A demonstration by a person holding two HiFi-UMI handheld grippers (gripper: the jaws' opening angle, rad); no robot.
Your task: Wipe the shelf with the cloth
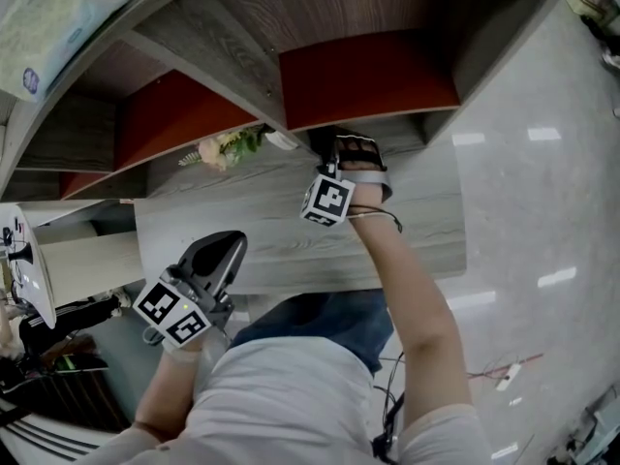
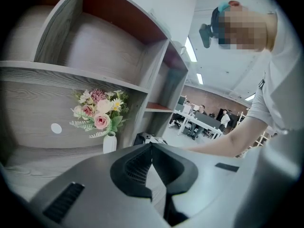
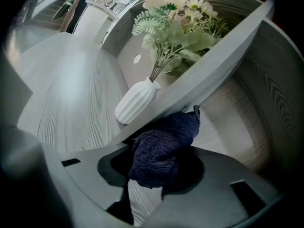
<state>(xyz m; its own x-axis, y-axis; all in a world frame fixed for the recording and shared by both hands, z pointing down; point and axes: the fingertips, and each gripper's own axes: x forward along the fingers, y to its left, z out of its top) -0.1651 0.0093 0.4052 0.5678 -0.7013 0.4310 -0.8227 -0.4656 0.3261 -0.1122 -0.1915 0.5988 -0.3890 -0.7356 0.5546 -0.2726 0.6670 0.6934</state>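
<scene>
closest to the head camera is the person's white shirt (image 1: 291, 395), with both arms reaching forward from it. beyond stands the shelf (image 1: 208, 42), a grey wood-grain unit with a broad lower board (image 1: 291, 231), upright dividers and red back panels (image 1: 368, 76) in its compartments. the right arm (image 1: 407, 298) is stretched long, which i judge is what it takes to reach the foot of the compartment behind one divider (image 3: 213, 75).

the left gripper (image 2: 152, 148) sits low and near the body, over the front of the board. its jaws are closed tip to tip with nothing between them, so it seems parked out of the way.

the right gripper (image 3: 159, 160) does the work, its jaws clamped on the cloth (image 3: 166, 137). this dark blue knitted wad bulges out ahead of the tips, so cloth rather than plastic meets the wood. it lies against the lower front edge of that divider, where the divider meets the board; whether it presses the board itself i cannot tell. wiping looks under way in this corner, though the wood does not show how much remains.

a white ribbed vase (image 3: 135, 101) of pink and cream flowers (image 3: 178, 23) stands just beside the divider on its far side. it is close enough that a wide sweep could knock it.
</scene>
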